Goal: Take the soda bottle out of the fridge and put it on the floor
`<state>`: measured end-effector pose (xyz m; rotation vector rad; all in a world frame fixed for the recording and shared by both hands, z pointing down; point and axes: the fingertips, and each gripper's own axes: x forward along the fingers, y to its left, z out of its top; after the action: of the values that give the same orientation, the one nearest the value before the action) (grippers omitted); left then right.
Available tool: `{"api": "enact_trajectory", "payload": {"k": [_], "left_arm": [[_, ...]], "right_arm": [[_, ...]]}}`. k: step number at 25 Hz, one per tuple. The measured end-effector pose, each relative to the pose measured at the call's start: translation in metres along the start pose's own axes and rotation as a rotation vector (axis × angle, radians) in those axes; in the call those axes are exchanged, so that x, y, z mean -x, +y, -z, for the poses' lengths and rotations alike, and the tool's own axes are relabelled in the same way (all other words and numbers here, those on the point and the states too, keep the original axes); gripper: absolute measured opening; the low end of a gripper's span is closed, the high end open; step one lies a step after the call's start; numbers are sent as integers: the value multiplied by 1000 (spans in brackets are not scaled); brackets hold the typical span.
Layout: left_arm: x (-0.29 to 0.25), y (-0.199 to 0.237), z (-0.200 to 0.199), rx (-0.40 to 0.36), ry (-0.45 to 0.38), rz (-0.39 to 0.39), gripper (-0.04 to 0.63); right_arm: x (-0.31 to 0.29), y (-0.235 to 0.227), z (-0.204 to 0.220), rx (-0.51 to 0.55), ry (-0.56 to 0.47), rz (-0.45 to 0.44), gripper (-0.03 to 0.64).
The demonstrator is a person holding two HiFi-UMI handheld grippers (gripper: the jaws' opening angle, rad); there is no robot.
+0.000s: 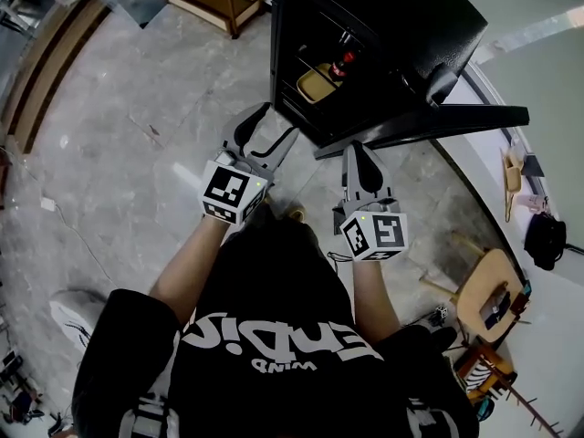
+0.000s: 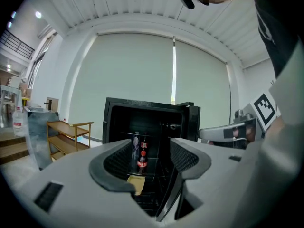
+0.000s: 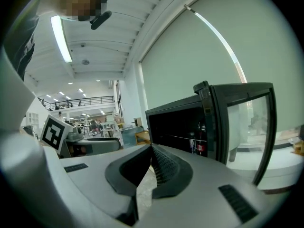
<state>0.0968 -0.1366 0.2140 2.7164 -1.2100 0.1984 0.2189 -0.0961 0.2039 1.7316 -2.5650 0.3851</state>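
- Black fridge [image 1: 383, 26] open, top centre of head view; soda bottle [image 2: 142, 158] upright on shelf inside.
- L tongs [image 1: 267, 128] spread, empty: centre on bottle body, enter level.
- R tongs [image 1: 358, 149] pinched closed, empty; hold it clear of door.

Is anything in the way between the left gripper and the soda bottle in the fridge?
Nothing visible. The fridge door is swung open, and the soda bottle stands upright on its shelf, straight ahead of the left gripper's open jaws. What looks like a can stands close beside it.
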Motion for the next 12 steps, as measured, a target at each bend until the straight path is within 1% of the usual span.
{"api": "enact_trajectory", "payload": {"k": [5,9,12], "left_arm": [[-21,12,20,-2,-24,26,243],[-43,21,48,-21,8,63,244],[-59,32,73,-39,9,63,259]], "right_arm": [[-21,-3,19,-12,-42,13,21],[-37,-10,44,8,-63,29,21],[-46,-16,71,6,-61,40,21]]}}
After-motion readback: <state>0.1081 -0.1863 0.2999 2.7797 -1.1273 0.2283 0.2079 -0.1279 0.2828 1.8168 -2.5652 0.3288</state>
